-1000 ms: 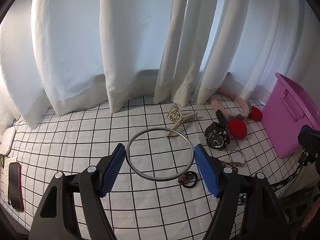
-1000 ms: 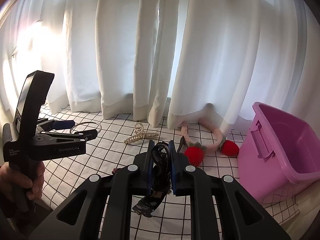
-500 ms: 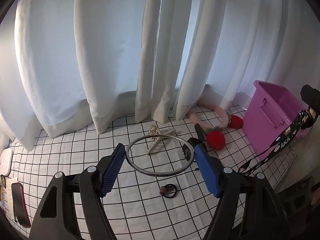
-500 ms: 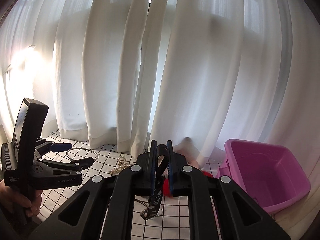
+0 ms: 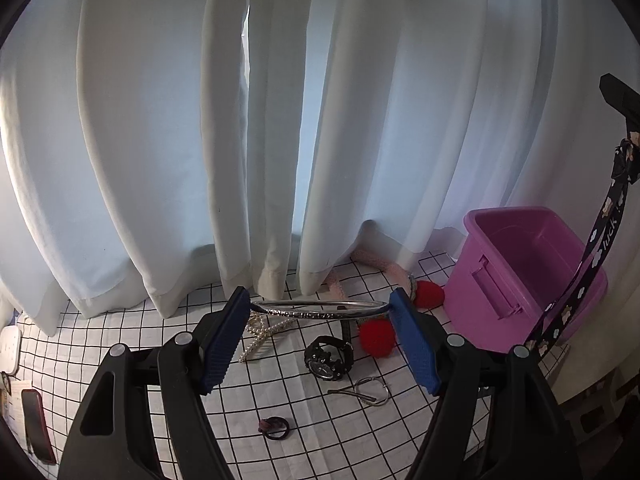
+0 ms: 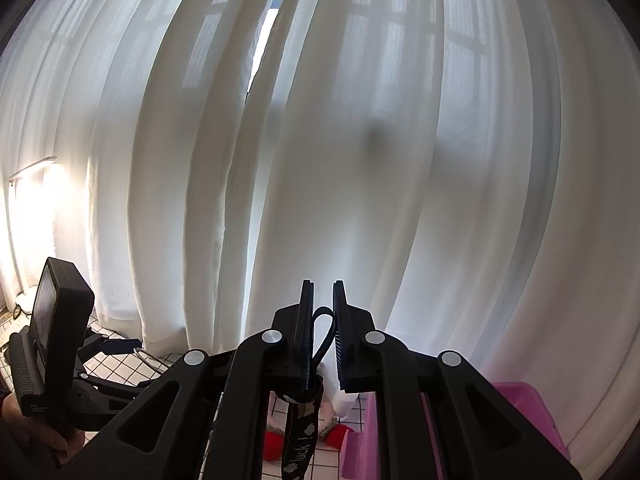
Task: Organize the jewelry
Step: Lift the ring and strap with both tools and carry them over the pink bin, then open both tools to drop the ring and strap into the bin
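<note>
While you lift the silver bangle (image 5: 316, 307), it sits flat between the two blue pads (image 5: 222, 342) of your left gripper (image 5: 318, 312). The pads press on its two outer sides, so the ring cannot drop, and the jaws stay wide because the ring is wide. It hangs in the air above the checked cloth (image 5: 280, 400), not touching it.

Your right gripper (image 6: 322, 312) is squeezed on the loop at the top of a black strap (image 6: 298, 440) with little pictures and the word "luck" on it. Holding the loop lets the long strap dangle straight down. In the left view the strap (image 5: 596, 248) hangs just beside the purple bin (image 5: 500, 288), well off the cloth. You hold it high, probably so the whole length can go down into the bin.

The bin looks empty inside and sits at the right edge of the cloth, so it is likely the home for these things.

More things wait on the cloth: a pearl hair claw (image 5: 262, 334), a black watch (image 5: 330, 358), a thin wire hoop (image 5: 370, 390), a small dark hair tie (image 5: 274, 428), and a pink fuzzy headband (image 5: 380, 270) with red pompoms (image 5: 376, 330) near the white curtain (image 5: 280, 120).
</note>
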{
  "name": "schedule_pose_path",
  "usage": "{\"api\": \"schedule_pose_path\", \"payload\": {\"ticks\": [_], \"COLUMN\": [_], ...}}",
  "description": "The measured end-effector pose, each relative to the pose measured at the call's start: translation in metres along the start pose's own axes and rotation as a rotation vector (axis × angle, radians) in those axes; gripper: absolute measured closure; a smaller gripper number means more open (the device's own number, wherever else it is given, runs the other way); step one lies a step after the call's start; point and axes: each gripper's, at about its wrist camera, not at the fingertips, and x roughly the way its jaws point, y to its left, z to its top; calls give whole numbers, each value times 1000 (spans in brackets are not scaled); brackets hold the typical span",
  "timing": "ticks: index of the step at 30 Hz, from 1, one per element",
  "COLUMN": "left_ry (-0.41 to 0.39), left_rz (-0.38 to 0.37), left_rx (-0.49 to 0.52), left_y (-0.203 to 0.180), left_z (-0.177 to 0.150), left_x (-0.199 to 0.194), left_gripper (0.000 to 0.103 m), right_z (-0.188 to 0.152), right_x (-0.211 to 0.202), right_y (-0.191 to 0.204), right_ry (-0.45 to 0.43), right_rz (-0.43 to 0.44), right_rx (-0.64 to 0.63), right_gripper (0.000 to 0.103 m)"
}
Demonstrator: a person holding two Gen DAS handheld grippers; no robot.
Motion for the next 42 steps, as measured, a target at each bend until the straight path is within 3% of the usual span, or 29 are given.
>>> {"api": "schedule_pose_path", "payload": {"ticks": [9, 13, 21, 31, 40, 42], "left_ry": [-83, -106, -8, 192, 323, 328], "left_rz": [-31, -72, -115, -103, -53, -40], "left_rx": [40, 68, 90, 103, 136, 133], "left_y": [-87, -132, -205, -255, -279, -285], "left_z": [66, 90, 79, 48, 24, 22], "left_x": [-11, -6, 46, 105, 140, 142], "left_gripper": [33, 33, 33, 33, 31, 15], "right_z": [42, 39, -42, -156, -186, -191], "right_x": [-5, -5, 24, 63, 94, 94], "right_y": [-112, -157, -218, -248, -267, -269], "right_ry": [-142, -162, 66, 360, 461, 484], "right_rz": [21, 7, 39, 100, 113, 118], "right_rx": [28, 43, 171, 385, 429, 436], "right_gripper": [93, 93, 93, 93, 93, 93]}}
